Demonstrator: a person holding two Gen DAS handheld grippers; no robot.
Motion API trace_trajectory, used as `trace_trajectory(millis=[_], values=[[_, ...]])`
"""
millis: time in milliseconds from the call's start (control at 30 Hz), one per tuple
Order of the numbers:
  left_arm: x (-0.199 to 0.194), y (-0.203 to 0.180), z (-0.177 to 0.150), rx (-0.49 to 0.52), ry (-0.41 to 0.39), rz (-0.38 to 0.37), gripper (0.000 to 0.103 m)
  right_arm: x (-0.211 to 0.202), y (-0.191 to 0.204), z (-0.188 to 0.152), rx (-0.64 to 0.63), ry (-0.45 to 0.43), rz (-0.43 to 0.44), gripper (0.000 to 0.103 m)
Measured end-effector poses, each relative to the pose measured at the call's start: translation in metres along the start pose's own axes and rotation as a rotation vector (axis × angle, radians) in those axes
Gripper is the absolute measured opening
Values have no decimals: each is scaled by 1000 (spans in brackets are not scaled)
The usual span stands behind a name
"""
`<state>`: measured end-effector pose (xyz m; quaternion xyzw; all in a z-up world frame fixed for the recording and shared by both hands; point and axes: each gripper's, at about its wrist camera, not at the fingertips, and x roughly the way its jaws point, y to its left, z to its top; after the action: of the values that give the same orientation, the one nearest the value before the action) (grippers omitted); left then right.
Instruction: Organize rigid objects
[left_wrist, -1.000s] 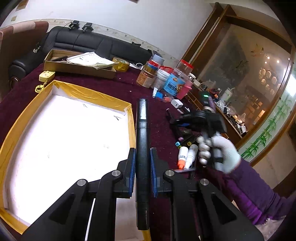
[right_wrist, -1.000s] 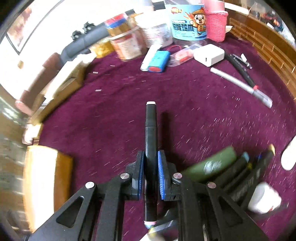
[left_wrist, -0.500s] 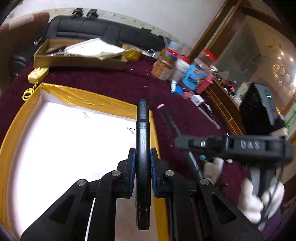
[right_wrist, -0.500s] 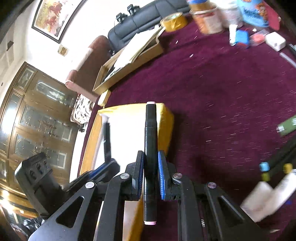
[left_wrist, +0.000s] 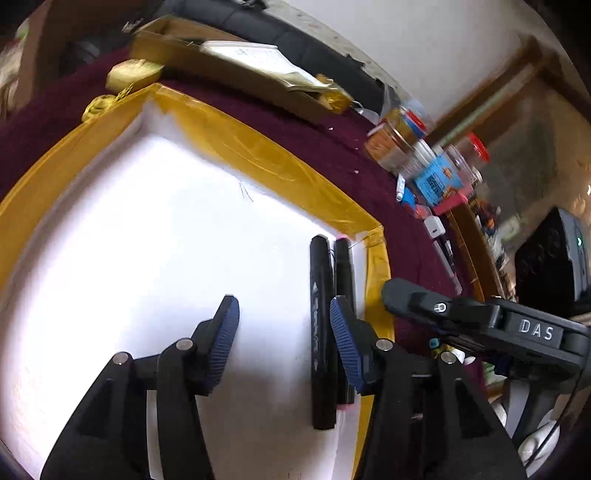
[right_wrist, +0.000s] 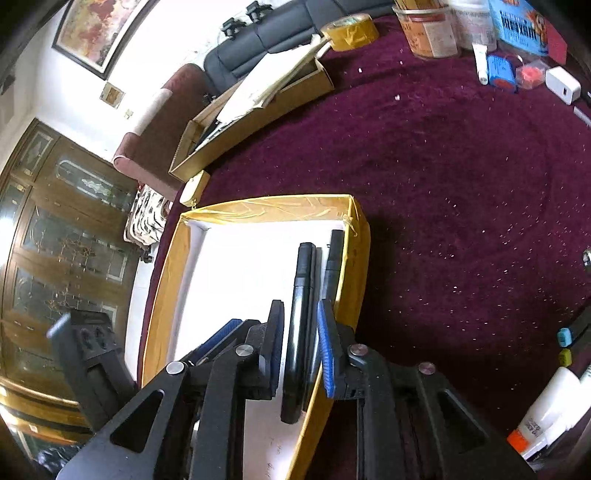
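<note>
A shallow white tray with a yellow taped rim (left_wrist: 258, 155) lies on the maroon tablecloth; it also shows in the right wrist view (right_wrist: 273, 208). Two black markers lie side by side inside along its right wall: one (left_wrist: 321, 325) and a pink-tipped one (left_wrist: 345, 291). My left gripper (left_wrist: 284, 325) is open and empty above the tray, beside the markers. My right gripper (right_wrist: 299, 321) is open over the tray's right edge, its jaws apart around one marker (right_wrist: 301, 314) without pinching it; the other marker (right_wrist: 332, 262) lies against the wall.
A cardboard box with papers (right_wrist: 258, 110) and a tape roll (right_wrist: 351, 31) stand at the back. Jars, a blue packet and a white charger (right_wrist: 563, 86) sit at the far right. Glue bottles (right_wrist: 546, 413) and more markers (right_wrist: 569, 339) lie on the cloth at the right.
Both grippers moved over the tray's right side and opened. The two black markers they held now lie in the tray along its right wall.
</note>
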<state>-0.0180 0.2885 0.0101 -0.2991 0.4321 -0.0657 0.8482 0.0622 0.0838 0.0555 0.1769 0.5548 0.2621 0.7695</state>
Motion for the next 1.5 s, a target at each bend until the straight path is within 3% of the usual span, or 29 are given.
trace_trajectory(millis=[100,200,333,433,567,667,767,933,1000,1133,1233,1267,1300,1333,1367,1400,1500], values=[[-9,8,-7,-65,-15,-13,50,-14,-2,-5,-25,-40,-18,28],[-17,9,-18,-78,-32,-9,50,-32,-11,-15,-42,-87,-16,28],[-27,11,-21,-103,-49,-100,50,-76,-40,-37,-51,-167,-32,28],[-59,-17,-20,-3,-149,-142,50,-113,-75,-55,-25,-244,-69,30],[-71,-83,-30,193,-157,-111,65,-147,-125,-72,25,-350,-150,35],[-46,-134,-55,354,-76,-75,65,-158,-159,-81,74,-378,-181,35],[-7,-169,-82,453,19,-71,65,-160,-182,-86,122,-383,-169,35],[33,-210,-113,616,81,1,65,-167,-209,-94,140,-436,-178,35],[38,-212,-122,678,89,38,65,-171,-216,-98,141,-448,-170,35],[51,-218,-137,784,133,32,65,-168,-232,-107,144,-441,-175,35],[61,-209,-148,819,210,65,65,-169,-244,-108,191,-419,-112,35],[58,-206,-151,819,212,36,61,-169,-246,-108,201,-419,-105,35],[58,-205,-152,812,231,17,50,-168,-247,-109,205,-411,-99,35],[54,-204,-153,794,252,-17,30,-166,-248,-108,206,-399,-92,35],[52,-205,-154,783,265,-38,22,-165,-248,-108,205,-387,-86,35],[50,-206,-155,784,270,-39,17,-164,-249,-108,204,-383,-84,35],[44,-212,-171,840,267,1,17,-163,-249,-108,199,-376,-81,36]])
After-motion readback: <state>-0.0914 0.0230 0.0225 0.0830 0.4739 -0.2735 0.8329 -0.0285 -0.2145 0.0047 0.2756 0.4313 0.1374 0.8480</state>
